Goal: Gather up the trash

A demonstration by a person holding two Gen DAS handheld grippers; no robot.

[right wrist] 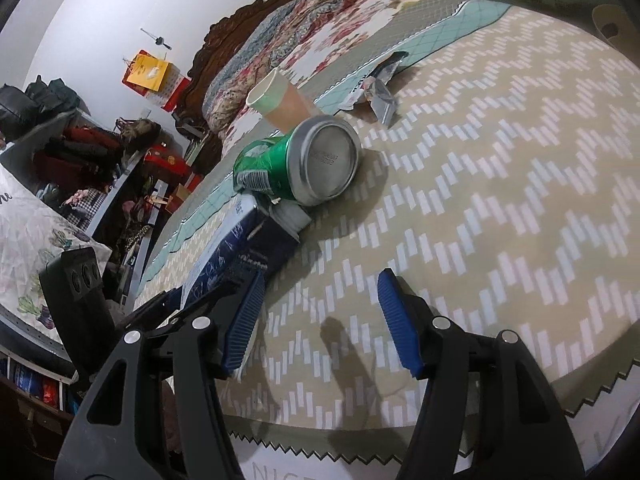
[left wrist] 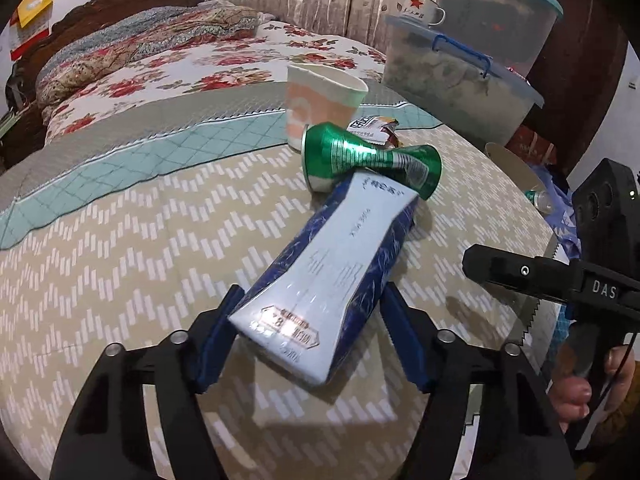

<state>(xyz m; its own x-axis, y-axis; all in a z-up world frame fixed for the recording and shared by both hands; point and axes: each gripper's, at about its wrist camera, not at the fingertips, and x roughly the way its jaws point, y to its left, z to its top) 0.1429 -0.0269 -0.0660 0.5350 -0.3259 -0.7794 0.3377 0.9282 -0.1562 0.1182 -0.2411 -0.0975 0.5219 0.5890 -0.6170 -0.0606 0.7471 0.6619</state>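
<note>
The wide bed with its beige zigzag cover carries all the trash. The dented blue and white milk carton lies between the left tongs; whether the pads already press it I cannot tell. The crushed green metal can rests against its far end, so lifting may roll the can away. The pale paper cup and a torn wrapper stand just behind. The right tongs are half open and empty.
</note>
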